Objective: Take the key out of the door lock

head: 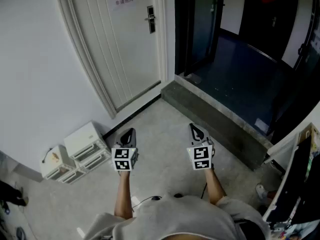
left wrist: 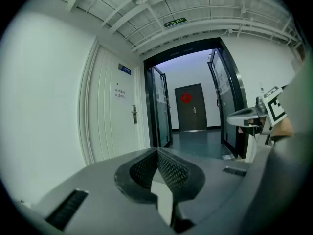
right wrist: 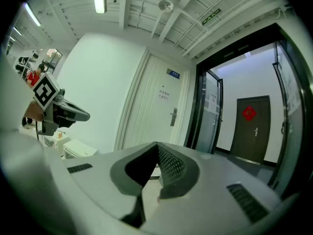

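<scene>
A white door (head: 125,39) stands shut ahead on the left, with a dark lock plate and handle (head: 150,19) on its right side and a paper notice (head: 123,0) above. The same lock plate (left wrist: 133,114) shows in the left gripper view, and the lock plate (right wrist: 173,116) shows in the right gripper view; no key can be made out at this distance. My left gripper (head: 129,132) and right gripper (head: 194,128) are both held low over the floor, far from the door. Both are shut with nothing between the jaws.
White drawer units (head: 86,146) sit against the wall at the lower left. A raised stone step (head: 220,119) runs diagonally into a dark open doorway (head: 235,59) on the right. A cable (head: 145,200) lies on the floor near the person's arms.
</scene>
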A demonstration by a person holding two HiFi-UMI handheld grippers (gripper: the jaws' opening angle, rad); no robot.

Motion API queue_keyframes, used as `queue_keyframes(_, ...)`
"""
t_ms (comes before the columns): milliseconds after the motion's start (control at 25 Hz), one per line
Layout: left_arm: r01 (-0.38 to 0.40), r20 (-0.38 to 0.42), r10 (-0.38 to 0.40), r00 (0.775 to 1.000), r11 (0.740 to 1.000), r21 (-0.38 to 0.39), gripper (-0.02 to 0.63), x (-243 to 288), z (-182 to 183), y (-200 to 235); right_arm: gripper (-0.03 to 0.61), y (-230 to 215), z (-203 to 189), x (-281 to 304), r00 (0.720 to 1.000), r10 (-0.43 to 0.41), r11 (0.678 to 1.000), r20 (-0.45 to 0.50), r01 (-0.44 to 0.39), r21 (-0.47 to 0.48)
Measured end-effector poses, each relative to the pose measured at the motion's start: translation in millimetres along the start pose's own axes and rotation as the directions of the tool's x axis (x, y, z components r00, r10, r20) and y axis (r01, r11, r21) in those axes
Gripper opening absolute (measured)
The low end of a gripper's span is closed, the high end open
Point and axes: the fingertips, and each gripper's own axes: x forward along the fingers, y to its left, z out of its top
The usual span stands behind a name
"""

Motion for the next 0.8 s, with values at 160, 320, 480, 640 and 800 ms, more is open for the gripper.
queue_keyframes(160, 0.000, -0.006, 0.000, 1.000, 1.000, 0.002, 0.018, -2.0, 0.0, -8.9, 0.023, -4.1, -2.2, -4.8, 1.000, 0.005, 1.000, -0.001, -0.005, 0.004)
queue_keyframes(320, -0.001, -0.007, 0.001, 1.000, 1.000, 0.002, 0.018, -2.6, 1.0, -20.5, 0.023, -10.3, -3.5, -8.7, 1.000, 0.010, 1.000, 0.004, -0.010, -0.001)
queue_keyframes(480, -0.011, -0.009, 0.011, 1.000, 1.000, 0.003, 0.018, -3.4, 1.2, -34.3, 0.023, -19.6, -7.1, -15.5, 1.000, 0.016, 1.000, 0.019, -0.016, 0.008)
queue_keyframes(640, -0.025, -0.013, 0.025, 1.000, 1.000, -0.001, 0.018, -2.2, 1.6, -52.1, 0.023, -29.8, -12.2, -19.7, 0.999, 0.041, 0.999, 0.025, -0.041, 0.017)
queue_keyframes(800, -0.022, -0.031, 0.022, 0.999, 1.000, -0.001, 0.018, -0.9, -5.3, -76.1, 0.023, -35.2, -18.6, -24.1, 0.997, 0.068, 0.997, 0.025, -0.069, 0.018)
